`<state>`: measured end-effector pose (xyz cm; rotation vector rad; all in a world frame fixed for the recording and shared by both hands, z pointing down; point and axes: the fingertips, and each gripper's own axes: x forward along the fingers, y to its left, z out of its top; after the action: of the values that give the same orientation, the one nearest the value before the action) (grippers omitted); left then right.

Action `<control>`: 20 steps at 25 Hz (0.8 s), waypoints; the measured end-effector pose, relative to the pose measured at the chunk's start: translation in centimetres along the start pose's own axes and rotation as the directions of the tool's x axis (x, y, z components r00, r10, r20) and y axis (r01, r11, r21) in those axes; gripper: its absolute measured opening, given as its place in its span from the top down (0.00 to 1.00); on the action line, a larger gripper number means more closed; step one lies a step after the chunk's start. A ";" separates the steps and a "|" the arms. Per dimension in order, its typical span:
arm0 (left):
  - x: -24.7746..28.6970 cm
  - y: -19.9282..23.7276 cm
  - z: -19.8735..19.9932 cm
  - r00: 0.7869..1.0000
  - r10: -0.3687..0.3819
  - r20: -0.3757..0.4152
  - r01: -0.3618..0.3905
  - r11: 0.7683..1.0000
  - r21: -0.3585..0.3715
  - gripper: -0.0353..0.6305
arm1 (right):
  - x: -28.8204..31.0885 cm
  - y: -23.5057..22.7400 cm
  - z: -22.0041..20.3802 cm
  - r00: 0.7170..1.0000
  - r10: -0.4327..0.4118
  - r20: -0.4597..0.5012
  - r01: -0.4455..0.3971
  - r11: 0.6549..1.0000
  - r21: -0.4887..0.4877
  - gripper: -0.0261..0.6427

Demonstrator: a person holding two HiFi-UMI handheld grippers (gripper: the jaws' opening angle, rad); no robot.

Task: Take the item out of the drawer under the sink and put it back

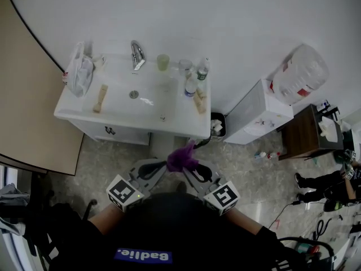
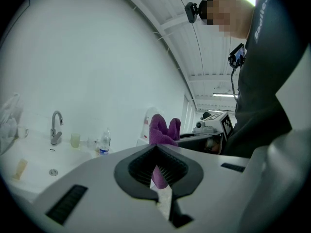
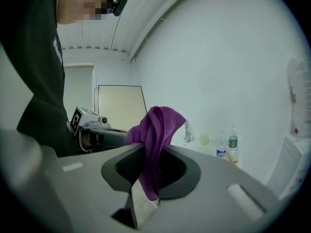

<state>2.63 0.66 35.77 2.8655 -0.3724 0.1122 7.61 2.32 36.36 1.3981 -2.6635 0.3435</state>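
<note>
Before the sink (image 1: 115, 101), left claw (image 2: 156, 169) and right claw (image 3: 148, 171) pinch one purple cloth (image 1: 180, 158).

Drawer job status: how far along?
Done: the purple cloth is out, held up in front of the sink. In hand: left gripper and right gripper both have jaws clamped on it. Remaining: putting it back; the drawer under the sink looks shut, so it likely needs opening first.

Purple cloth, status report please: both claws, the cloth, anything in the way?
Left claw and right claw both shut on purple cloth. Cloth held up before sink. Drawer front looks closed, in the way.
</note>
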 end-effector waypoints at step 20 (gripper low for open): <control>-0.4 1.6 0.0 0.999 0.032 0.022 -0.032 0.999 -0.016 0.96 | 4.5 -2.8 -5.6 0.993 0.019 -0.120 -0.021 1.000 -0.017 0.85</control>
<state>1.85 -0.75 36.09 2.8483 -0.4223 0.0824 7.27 -1.42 43.07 1.3027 -2.5789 0.3917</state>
